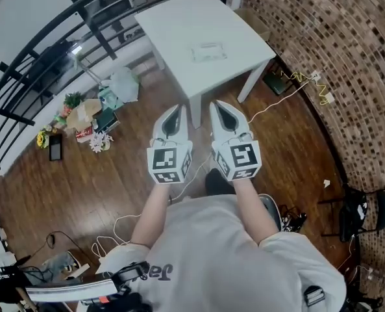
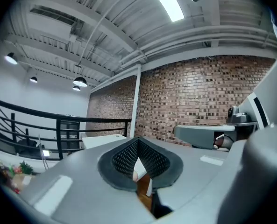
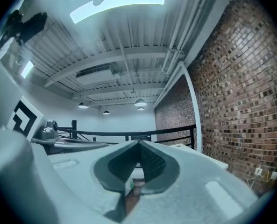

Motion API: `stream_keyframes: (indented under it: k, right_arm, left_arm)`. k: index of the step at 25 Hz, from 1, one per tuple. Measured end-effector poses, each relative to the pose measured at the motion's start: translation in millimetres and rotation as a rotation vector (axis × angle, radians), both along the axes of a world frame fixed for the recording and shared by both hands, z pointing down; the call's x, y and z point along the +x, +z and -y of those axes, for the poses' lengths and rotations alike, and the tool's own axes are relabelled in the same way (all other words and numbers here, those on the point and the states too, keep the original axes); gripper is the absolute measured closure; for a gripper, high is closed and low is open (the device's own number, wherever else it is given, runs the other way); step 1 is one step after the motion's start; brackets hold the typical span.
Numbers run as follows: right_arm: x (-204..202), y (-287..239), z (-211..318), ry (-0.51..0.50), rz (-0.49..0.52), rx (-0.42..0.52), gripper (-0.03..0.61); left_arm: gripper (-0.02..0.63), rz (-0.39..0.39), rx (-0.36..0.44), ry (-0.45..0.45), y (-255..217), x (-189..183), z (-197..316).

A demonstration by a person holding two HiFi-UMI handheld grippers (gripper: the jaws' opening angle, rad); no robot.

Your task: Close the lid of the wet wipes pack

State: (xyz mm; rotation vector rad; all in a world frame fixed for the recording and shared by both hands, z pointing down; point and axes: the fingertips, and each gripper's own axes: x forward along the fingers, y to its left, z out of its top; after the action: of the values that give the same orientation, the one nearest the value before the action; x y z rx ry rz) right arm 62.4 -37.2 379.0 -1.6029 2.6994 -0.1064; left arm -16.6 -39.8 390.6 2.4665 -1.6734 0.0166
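Observation:
The wet wipes pack (image 1: pixel 208 52) lies flat on the white table (image 1: pixel 173 18), a pale rectangle near the table's near side; I cannot tell how its lid stands from here. My left gripper (image 1: pixel 176 110) and right gripper (image 1: pixel 220 105) are held side by side in front of the person's body, short of the table's near corner and above the wooden floor. Both are shut with nothing between the jaws. In the left gripper view the left gripper (image 2: pixel 138 140) points up at the ceiling and brick wall, and the right gripper (image 3: pixel 139 143) does the same. The pack is absent from both gripper views.
A black railing (image 1: pixel 43 64) runs along the left. Bags, flowers and boxes (image 1: pixel 88 119) clutter the floor at left. Cables (image 1: pixel 289 86) trail by the brick wall (image 1: pixel 348 57) on the right. A black chair (image 1: pixel 364 214) stands at the right edge.

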Motion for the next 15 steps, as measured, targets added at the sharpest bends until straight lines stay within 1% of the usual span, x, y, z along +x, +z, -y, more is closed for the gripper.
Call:
stream_keyframes:
  k: [4,6,8,10,13,15]
  right_arm:
    - [28,-20,86,-0.040,0.035,0.035,0.589]
    - [42,-24,117,-0.050,0.047,0.033,0.589]
    - [51,-15,137,-0.055,0.052,0.006,0.589]
    - [54,-2,145,-0.058,0.067,-0.027,0.588]
    - [52,10,155,-0.085,0.085,-0.031,0.589]
    - [51,15,170,-0.087,0.076,-0.040,0.589]
  left_arm:
    - [0.598,0.011,0.028,-0.059,-18,20,69]
    - [0.598,0.017,0.038,-0.090,-25,28,95]
    - [0.598,0.029,0.049,-0.106,-26,33,112]
    - [0.598,0.036,0.051,-0.128,-22,30,125]
    - [0.598,0.035,0.042,-0.153,-17,25,146]
    - [0.598,0.071,0.019,-0.183,-13,21,165]
